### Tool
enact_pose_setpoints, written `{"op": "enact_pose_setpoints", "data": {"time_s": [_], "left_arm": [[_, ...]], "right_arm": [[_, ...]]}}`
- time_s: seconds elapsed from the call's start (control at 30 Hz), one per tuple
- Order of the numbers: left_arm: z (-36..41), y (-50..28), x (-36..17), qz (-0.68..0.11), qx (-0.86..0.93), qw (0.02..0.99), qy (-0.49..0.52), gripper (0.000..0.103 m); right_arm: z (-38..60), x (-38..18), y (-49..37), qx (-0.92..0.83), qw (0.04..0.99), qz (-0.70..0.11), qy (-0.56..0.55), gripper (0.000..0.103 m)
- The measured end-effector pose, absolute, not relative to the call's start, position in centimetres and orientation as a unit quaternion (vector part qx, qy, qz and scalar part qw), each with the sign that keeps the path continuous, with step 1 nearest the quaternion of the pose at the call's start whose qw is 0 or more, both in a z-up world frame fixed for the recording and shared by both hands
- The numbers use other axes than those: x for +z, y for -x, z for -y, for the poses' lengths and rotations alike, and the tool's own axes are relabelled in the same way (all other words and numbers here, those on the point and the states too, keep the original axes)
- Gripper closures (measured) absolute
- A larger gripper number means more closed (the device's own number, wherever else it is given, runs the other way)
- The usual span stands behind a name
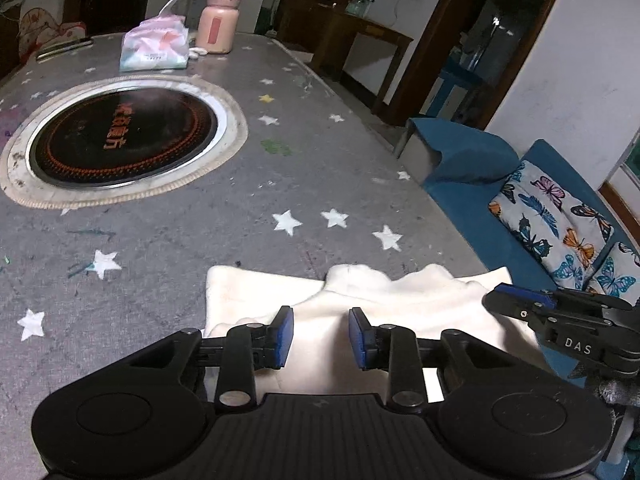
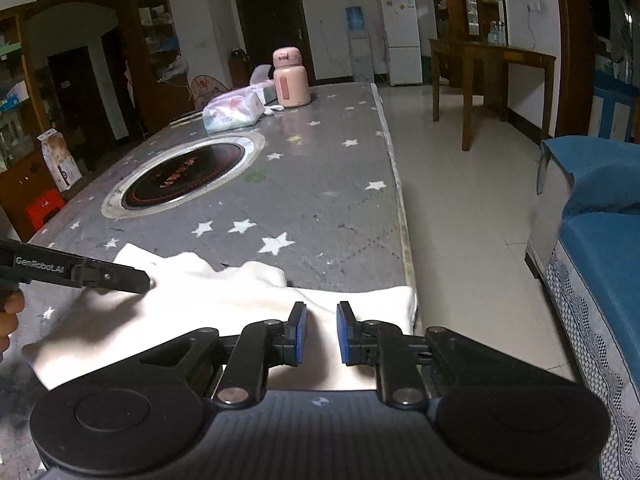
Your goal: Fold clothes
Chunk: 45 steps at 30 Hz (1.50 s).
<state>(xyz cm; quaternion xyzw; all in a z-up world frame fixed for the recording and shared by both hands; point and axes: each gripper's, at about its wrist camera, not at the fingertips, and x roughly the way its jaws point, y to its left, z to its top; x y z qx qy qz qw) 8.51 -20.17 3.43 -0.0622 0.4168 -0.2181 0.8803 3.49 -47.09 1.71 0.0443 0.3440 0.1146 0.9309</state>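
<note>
A white garment (image 1: 400,304) lies spread on the near end of the grey star-patterned table (image 1: 240,200), its collar pointing away from me. My left gripper (image 1: 320,336) is open just above the garment's middle, nothing between its blue pads. My right gripper (image 2: 321,332) is open above the garment (image 2: 224,300) near the table's right edge. The right gripper also shows at the right of the left wrist view (image 1: 520,300). The left gripper also shows at the left of the right wrist view (image 2: 140,280), over the garment's left part.
A round black induction hob (image 1: 124,136) is set into the table's middle. A tissue pack (image 1: 154,46) and a pink bottle (image 1: 219,20) stand at the far end. A blue sofa (image 2: 600,240) with a butterfly cushion (image 1: 560,224) stands right of the table.
</note>
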Motion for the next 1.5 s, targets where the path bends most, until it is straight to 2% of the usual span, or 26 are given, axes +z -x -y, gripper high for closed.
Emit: {"op": "enact_pose_setpoints", "data": {"time_s": [0.27,0.5,0.67,0.87,1.2,1.5], "left_arm": [[20.9,-5.3,4.8,-0.4,-0.251,0.88,0.051,0.068],[20.5,-1.1,4.7,-0.399,-0.283,0.871,0.042,0.068],[19.6,0.4,3.7,-0.404,-0.275,0.872,0.03,0.068],[18.2,1.4,4.3,-0.391,-0.268,0.879,0.056,0.065],[18.7,2.7,4.2,-0.374,-0.269,0.887,0.03,0.063],[19.6,2.9,3.2,-0.37,-0.273,0.888,0.013,0.063]], "right_arm": [[47.1,3.6,2.1,0.13,0.934,-0.329,-0.044,0.087],[46.8,3.1,7.0,0.125,0.936,-0.327,-0.033,0.087],[47.3,1.8,7.3,0.103,0.935,-0.336,-0.04,0.088],[46.1,3.6,7.9,0.114,0.943,-0.312,-0.026,0.087],[42.7,2.5,7.8,0.128,0.941,-0.313,0.003,0.082],[38.8,1.5,7.5,0.156,0.936,-0.314,0.035,0.082]]}}
